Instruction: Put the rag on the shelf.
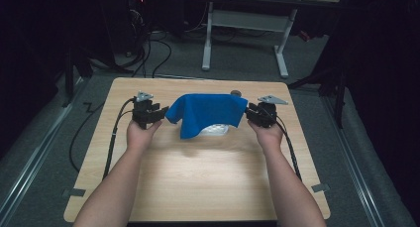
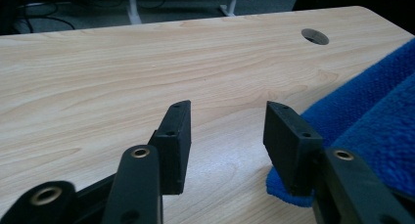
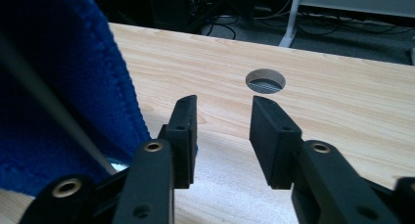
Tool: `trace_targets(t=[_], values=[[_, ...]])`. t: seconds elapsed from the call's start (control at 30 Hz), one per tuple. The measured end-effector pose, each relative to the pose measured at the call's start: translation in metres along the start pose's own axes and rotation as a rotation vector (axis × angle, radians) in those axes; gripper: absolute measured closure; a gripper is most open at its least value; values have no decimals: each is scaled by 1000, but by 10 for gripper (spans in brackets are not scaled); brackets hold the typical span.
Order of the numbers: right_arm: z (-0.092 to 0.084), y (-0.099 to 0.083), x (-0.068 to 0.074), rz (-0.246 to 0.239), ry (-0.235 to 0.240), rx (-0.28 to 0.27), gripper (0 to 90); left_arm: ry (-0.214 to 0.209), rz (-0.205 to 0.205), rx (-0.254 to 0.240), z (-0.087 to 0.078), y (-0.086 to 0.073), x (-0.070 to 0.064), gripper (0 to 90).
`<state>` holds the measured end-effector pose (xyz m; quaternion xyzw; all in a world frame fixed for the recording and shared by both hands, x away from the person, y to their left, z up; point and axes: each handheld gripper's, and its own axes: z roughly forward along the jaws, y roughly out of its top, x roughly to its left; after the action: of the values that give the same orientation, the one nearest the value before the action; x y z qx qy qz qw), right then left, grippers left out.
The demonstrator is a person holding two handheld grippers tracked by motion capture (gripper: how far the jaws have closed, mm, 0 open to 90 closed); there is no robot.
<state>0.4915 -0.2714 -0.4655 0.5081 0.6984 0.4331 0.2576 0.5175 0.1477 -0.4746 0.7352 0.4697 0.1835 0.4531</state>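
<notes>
Two hands hold grippers level at mid-table, one each side of a blue cloth [image 1: 208, 113] draped over a pale object — left gripper [image 1: 159, 113] and right gripper [image 1: 251, 114] both spread, gripping nothing, each just beside a cloth edge. Beyond, the table [image 1: 198, 177] has a round cable hole [image 3: 265, 80].

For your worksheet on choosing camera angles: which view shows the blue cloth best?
The high view: the whole blue cloth shows, draped over something pale between the grippers. The left gripper view catches one fuzzy edge; the right gripper view a hanging fold.
</notes>
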Motion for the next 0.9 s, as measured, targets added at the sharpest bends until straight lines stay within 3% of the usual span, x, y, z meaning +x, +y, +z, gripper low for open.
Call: trace_targets(t=[0.6,0.73,0.8,0.9], values=[[-13,1,-6,-14,-49,-9,488,63,6,-18,-17,-5,12,475],[-21,-1,-7,-26,-56,-15,471,76,8,-25,-25,-11,15,470],[-26,-4,-6,-28,-70,-50,468,77,1,-30,-29,-13,16,467],[-34,-7,-6,-26,-67,-40,449,75,1,-35,-33,-16,16,462]])
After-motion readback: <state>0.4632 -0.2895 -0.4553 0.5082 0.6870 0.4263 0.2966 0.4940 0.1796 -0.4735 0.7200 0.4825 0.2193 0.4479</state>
